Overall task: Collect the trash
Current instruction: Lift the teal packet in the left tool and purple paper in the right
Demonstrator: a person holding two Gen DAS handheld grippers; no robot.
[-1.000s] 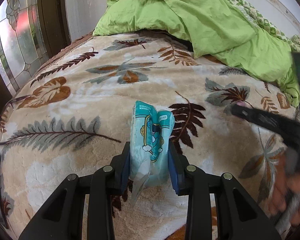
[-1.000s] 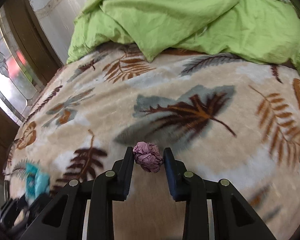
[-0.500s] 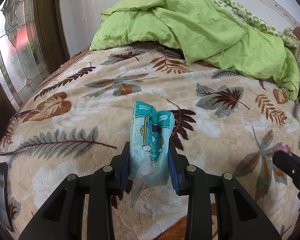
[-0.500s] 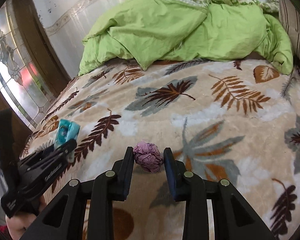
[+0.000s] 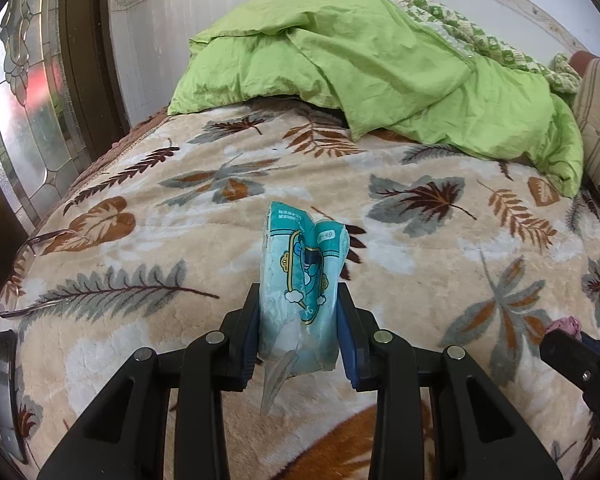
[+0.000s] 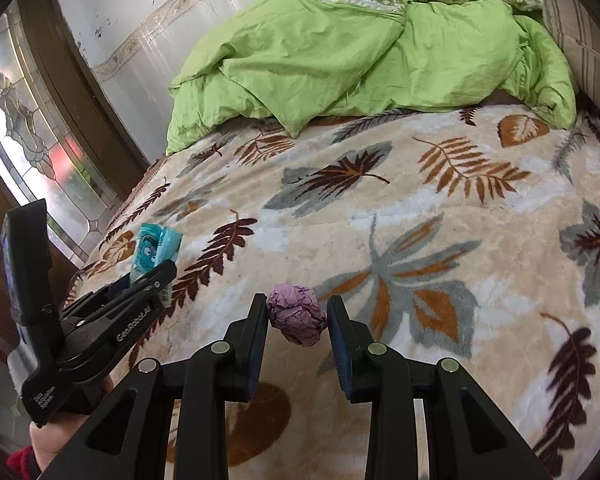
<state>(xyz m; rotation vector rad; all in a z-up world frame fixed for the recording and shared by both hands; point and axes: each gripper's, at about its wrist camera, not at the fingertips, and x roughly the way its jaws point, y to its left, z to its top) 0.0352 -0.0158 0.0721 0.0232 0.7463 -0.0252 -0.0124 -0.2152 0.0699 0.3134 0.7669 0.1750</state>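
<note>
1. The left gripper [image 5: 298, 330] has its fingers clamped on the teal wrapper [image 5: 302, 280], which stands up between them above the bed [image 5: 420, 248].
2. The right gripper [image 6: 297, 322] pinches a crumpled purple paper ball [image 6: 297, 314] between its fingers.
3. Risk: the ball sits near the fingertips and looks lightly caught, so a jolt could drop it onto the bed.
4. The limp wrapper could slide out if the grip eases.
</note>
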